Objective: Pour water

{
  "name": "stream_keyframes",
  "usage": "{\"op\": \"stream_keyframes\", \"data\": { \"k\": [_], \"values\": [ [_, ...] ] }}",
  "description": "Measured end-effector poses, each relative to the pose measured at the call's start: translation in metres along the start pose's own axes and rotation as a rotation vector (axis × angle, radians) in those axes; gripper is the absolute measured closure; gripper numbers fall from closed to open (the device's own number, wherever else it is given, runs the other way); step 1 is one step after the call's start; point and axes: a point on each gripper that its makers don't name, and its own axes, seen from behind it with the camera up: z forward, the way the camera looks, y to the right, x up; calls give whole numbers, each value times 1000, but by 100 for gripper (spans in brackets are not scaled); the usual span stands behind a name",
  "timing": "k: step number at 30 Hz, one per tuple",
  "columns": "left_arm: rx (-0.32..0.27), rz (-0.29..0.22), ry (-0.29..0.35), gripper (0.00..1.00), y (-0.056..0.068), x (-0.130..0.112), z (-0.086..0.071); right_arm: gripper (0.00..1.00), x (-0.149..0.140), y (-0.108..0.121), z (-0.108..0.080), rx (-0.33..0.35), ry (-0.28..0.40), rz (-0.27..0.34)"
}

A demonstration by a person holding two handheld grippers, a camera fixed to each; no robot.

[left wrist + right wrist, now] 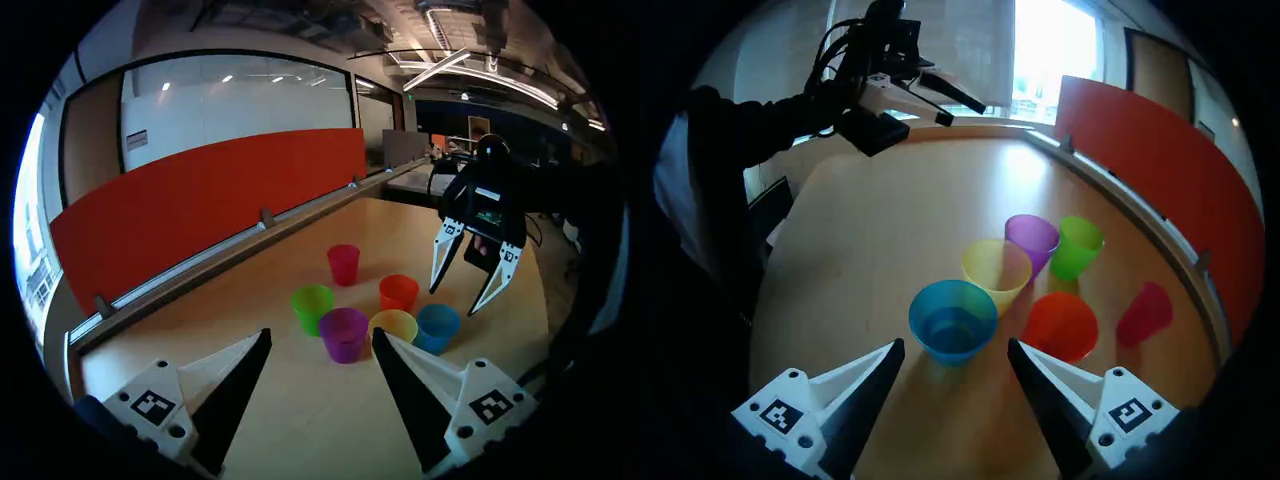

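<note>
The right gripper (954, 342) stands wide and empty, the blue cup (953, 324) just ahead between its fingertips, clear of both. The left gripper (320, 332) is spread wide too, holding nothing, with the purple cup (343, 336) and yellow cup (393, 324) just beyond its tips

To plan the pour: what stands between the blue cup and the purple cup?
The yellow cup stands between the blue cup and the purple cup, close to both. It shows in both gripper views.
</note>
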Motion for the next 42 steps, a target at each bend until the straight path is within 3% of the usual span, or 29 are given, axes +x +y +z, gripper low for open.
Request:
{"op": "stream_keyframes", "data": {
  "k": [21, 33, 42],
  "values": [
    [15, 5, -6, 6, -3, -4, 2, 0, -4, -6, 42, 24, -1, 9],
    [22, 6, -3, 7, -5, -5, 1, 0, -1, -5, 50, 16, 20, 21],
    [28, 14, -10, 6, -5, -10, -1, 8, -1, -3, 50, 3, 33, 30]
  ]
}}
